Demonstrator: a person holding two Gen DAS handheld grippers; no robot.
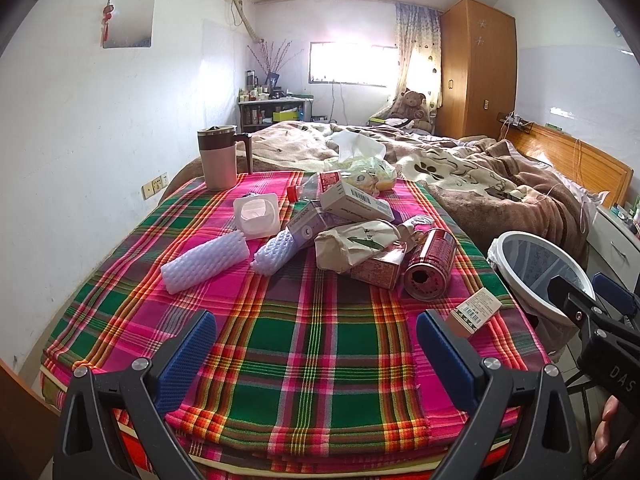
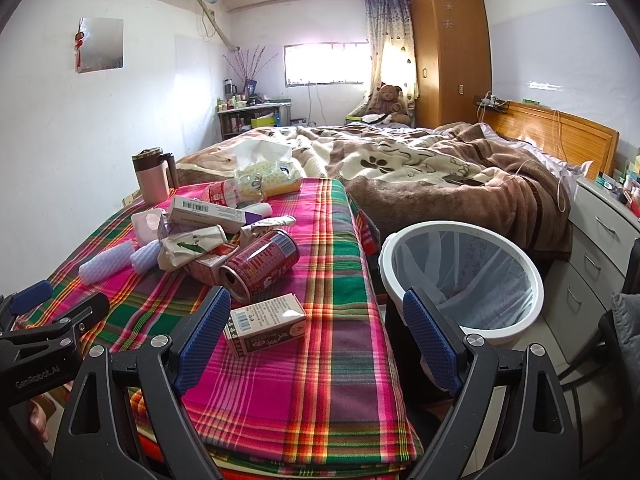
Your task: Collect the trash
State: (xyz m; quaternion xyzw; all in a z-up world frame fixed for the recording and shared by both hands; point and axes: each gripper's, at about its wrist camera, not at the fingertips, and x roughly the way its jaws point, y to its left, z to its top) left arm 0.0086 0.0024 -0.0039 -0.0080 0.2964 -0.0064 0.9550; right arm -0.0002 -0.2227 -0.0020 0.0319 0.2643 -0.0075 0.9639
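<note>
Trash lies piled on a table under a plaid cloth (image 1: 312, 320): a red can (image 1: 430, 266) on its side, a crumpled paper bag (image 1: 356, 242), several cartons (image 1: 356, 200), two white foam sleeves (image 1: 206, 262) and a small brown carton (image 2: 266, 324) nearest the front. A white bin (image 2: 460, 276) with a liner stands right of the table. My left gripper (image 1: 316, 356) hangs open over the cloth's front, nothing between its fingers. My right gripper (image 2: 316, 340) is open too, with the small carton just inside its left finger (image 2: 204, 336).
A pink lidded mug (image 1: 219, 158) and a tissue pack (image 2: 268, 174) stand at the table's far end. Behind lies a bed with a brown blanket (image 2: 440, 184). White drawers (image 2: 600, 248) stand right of the bin. A person's fingers (image 1: 604, 432) show at the lower right.
</note>
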